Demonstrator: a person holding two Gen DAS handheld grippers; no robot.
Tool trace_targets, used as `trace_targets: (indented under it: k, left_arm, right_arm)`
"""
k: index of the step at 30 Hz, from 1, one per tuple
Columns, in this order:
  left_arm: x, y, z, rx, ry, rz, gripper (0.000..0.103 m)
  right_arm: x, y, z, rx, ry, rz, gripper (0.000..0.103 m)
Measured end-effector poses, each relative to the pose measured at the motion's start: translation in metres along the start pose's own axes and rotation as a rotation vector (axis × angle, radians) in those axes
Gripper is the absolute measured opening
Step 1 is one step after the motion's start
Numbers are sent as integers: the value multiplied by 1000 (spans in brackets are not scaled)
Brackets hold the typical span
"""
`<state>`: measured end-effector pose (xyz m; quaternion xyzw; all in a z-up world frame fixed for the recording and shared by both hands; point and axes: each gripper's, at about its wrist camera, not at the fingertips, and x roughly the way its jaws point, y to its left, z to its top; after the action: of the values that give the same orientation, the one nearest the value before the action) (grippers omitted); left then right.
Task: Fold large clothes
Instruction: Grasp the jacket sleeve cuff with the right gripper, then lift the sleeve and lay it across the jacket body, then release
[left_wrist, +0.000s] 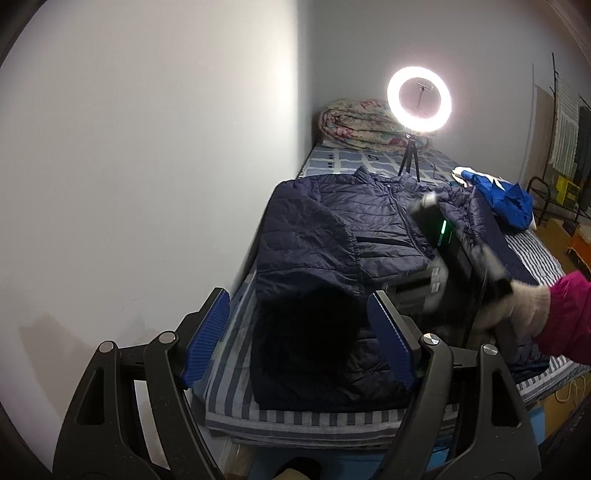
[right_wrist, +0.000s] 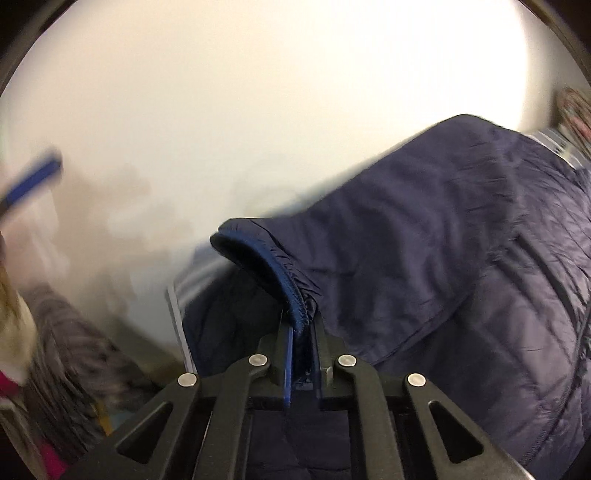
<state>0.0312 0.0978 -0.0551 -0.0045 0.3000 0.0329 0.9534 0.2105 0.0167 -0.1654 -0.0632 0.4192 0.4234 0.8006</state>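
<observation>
Jacket cuff (right_wrist: 291, 291) in closed right gripper (right_wrist: 303, 332)

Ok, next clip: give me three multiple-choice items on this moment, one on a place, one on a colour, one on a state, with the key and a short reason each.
1. Where does the ring light stand?
A. On the bed, beyond the jacket
B. On the floor
C. On the wall

2. What colour is the quilted jacket?
A. Red
B. Navy
C. White

3. How is the right tool?
A. Wide open over the bed
B. Shut on nothing
C. Shut on the jacket's elastic cuff

Key: 1 A, its tripod legs rest on the bed cover past the collar. 2 B, both views show dark navy fabric. 3 C, the right wrist view shows the cuff pinched between the pads. The left tool is open and empty.
</observation>
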Motion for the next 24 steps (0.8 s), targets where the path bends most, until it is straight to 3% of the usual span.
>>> trace_targets:
  k: [6, 12, 16, 20, 24]
  left_arm:
    - [20, -26, 23, 93, 10, -40, 79]
    - [56, -46, 43, 136, 70, -99, 79]
    - [70, -61, 41, 160, 103, -139, 79]
    - [80, -73, 40, 182, 132, -147, 79]
    - [83, -78, 39, 177, 152, -153, 80]
  right_arm:
    - [-53, -55, 25, 147, -157, -28, 5]
    - [-109, -143, 38, 341, -334, -93, 4]
    - [-144, -212, 27, 483, -445, -172, 4]
    - [-160, -279, -8, 642, -483, -312, 4]
    - [-160, -325, -40, 716, -432, -449, 4]
